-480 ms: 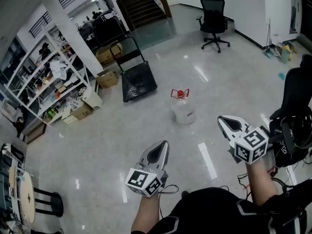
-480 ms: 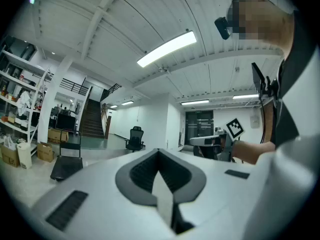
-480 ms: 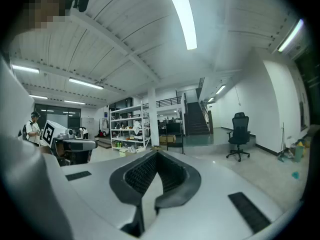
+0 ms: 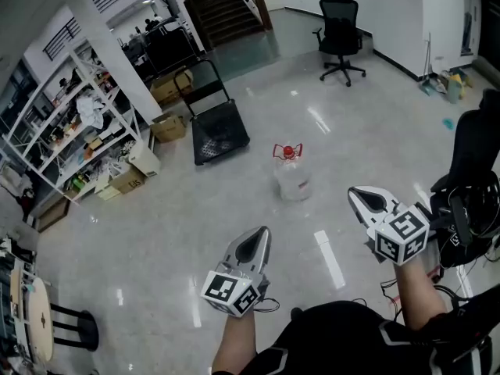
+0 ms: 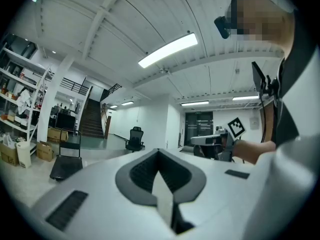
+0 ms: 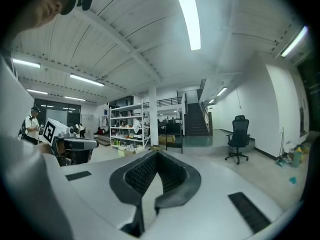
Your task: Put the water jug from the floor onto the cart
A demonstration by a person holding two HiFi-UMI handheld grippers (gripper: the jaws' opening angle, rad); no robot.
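The jug [image 4: 293,180] stands on the floor [image 4: 156,233], about mid-room. Behind it and to its left, near but apart, sits the cart [image 4: 217,135], its handle end turned away from the jug. Farther left of the jug, past the cart, boxes [image 4: 169,126] lie on the floor, and beyond them a shelf [image 4: 74,123] runs along the left side. Far behind the jug are the stairs [image 4: 223,6]. Behind it to the right, well apart, stands a chair [image 4: 341,33]. Before the jug, the left gripper [image 4: 262,233] is slightly to its left and the right gripper [image 4: 355,195] to its right, neither touching it. A stool [image 4: 74,328] stands far to the jug's front left.
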